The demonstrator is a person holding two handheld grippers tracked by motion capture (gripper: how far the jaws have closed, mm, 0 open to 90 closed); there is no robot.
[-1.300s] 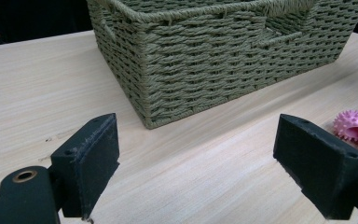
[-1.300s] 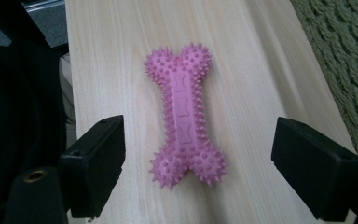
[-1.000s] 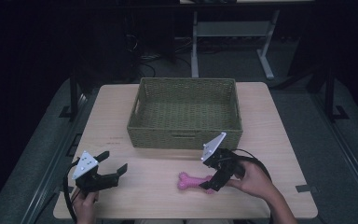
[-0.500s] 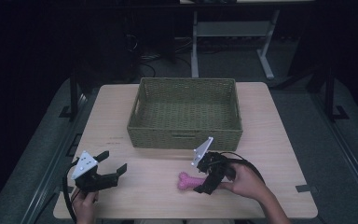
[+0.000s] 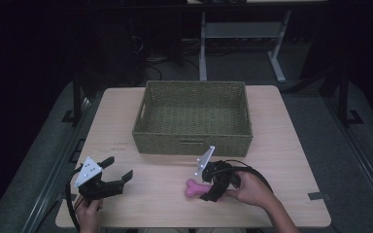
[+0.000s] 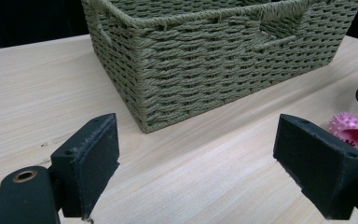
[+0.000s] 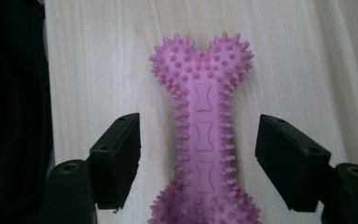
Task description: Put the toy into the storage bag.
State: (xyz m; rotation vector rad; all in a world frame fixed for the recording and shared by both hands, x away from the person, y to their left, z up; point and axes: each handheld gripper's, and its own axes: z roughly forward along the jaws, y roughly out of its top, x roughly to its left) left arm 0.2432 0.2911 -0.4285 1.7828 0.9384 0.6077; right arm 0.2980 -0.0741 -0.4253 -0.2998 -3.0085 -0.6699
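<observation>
Jaws apart, my right claw (image 7: 198, 163) had dropped astride the spiky pink rubber bone (image 7: 201, 126) on the bench (image 5: 291, 145); my left claw (image 6: 212, 163) idled, spread, beside the woven green basket (image 6: 223, 51).

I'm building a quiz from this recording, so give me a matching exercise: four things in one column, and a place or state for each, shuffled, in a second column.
Things:
1. woven basket
2. pink bone toy
3. left gripper
4. right gripper

Places or states:
A. open, jaws on either side of the toy's shaft, not closed on it
B. open over bare wood near the table's front left corner
C. lying flat on the wood, in front of the basket
D. at the middle of the table's far half

Pairs: 1-D, 2-C, 3-B, 4-A
</observation>
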